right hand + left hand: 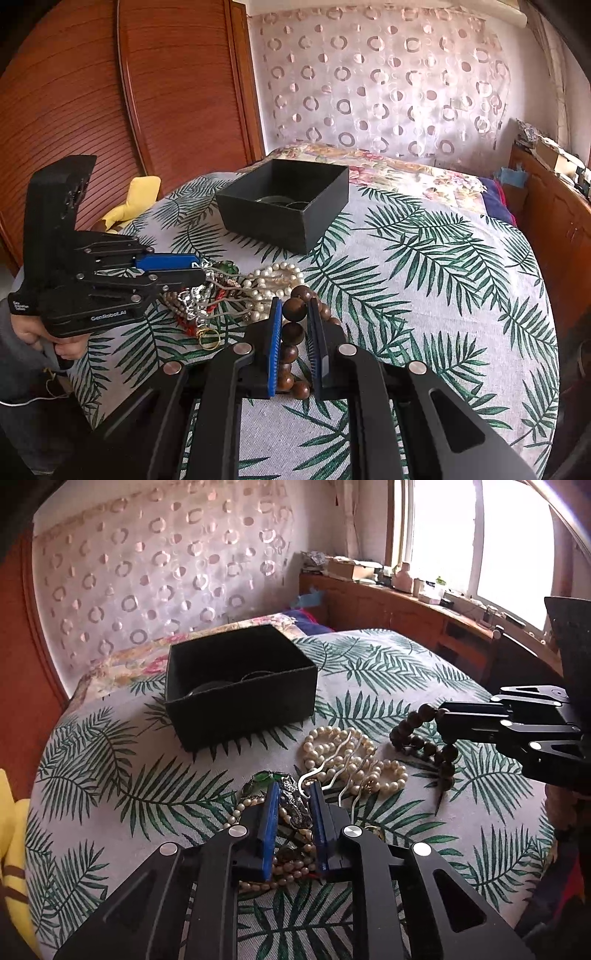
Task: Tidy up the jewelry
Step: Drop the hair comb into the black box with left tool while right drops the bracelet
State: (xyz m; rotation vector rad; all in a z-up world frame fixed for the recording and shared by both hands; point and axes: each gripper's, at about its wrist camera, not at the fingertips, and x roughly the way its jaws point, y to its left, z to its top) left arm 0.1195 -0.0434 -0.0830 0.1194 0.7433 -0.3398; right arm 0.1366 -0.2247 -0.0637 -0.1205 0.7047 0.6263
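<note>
An open black box (236, 679) (288, 206) stands on the palm-leaf bedspread, with dark rings inside. A jewelry pile lies in front of it: pearl strands (351, 760) (273, 284), a silver wavy hair comb (340, 764), a green piece (264, 777) and a gold ring (208, 338). My left gripper (293, 794) (199, 271) is down in the pile, its blue pads around a dark silvery ornament (293, 801). My right gripper (295, 308) (439, 720) is shut on a brown wooden bead bracelet (293, 332) (417, 738), which hangs from it.
A floral pillow (406, 166) lies behind the box. A yellow soft toy (136, 199) sits at the bed's left edge by the wooden wardrobe (110, 110). A cluttered wooden cabinet (406, 605) runs under the window on the right.
</note>
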